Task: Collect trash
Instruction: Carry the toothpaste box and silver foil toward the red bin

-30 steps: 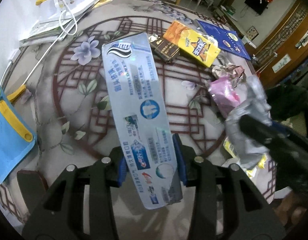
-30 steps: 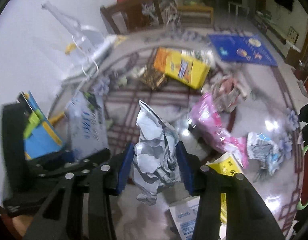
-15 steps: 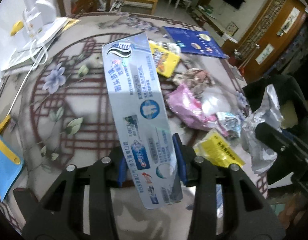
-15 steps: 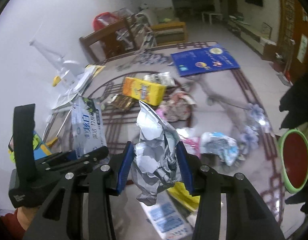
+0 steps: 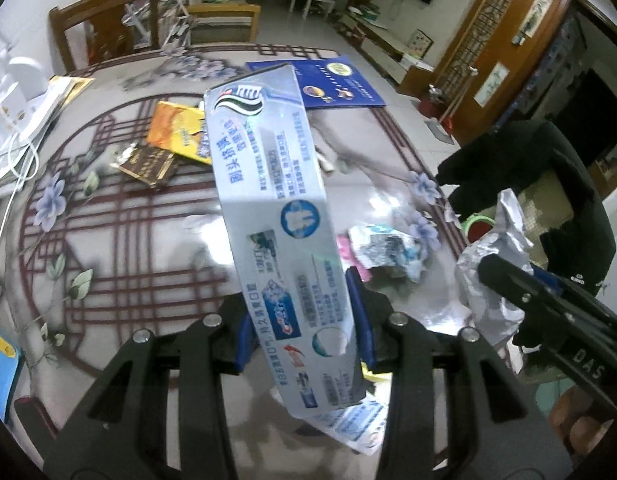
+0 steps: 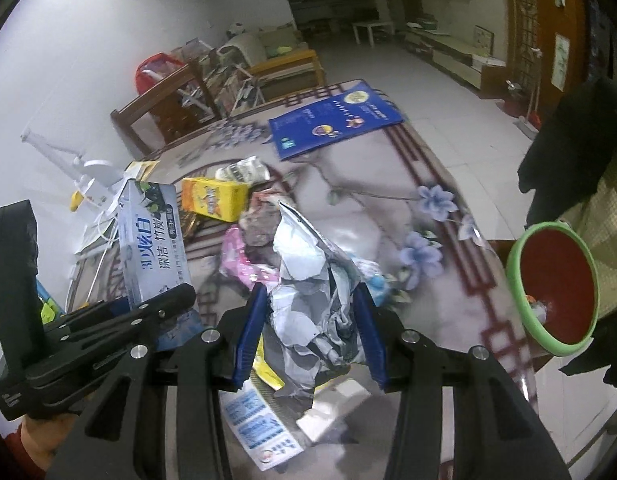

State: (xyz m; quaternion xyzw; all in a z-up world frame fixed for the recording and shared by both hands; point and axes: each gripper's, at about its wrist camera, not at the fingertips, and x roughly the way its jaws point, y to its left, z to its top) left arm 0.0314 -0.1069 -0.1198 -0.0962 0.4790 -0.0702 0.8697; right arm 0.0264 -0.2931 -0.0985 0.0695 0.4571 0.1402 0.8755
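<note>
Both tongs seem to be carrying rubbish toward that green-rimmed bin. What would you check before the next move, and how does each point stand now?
1. Left tongs clamped on toothpaste box: ok.
2. Right tongs clamped on crumpled silver wrapper: ok.
3. Green-rimmed bin in sight, mouth open: ok.
4. Tongs over the bin: not ok, both over the table.
5. Long box fits the bin: cannot tell.
6. Table cleared: not ok, yellow packet remains.

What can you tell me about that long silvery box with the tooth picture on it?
The toothpaste box is a long, glossy silver-blue carton printed with Chinese text, a tooth emblem and a striped swirl of paste at its far end. It looks like thin cardboard, intact. The left gripper clamps its lower part between blue pads, holding it tilted above the table, touching nothing else.
</note>
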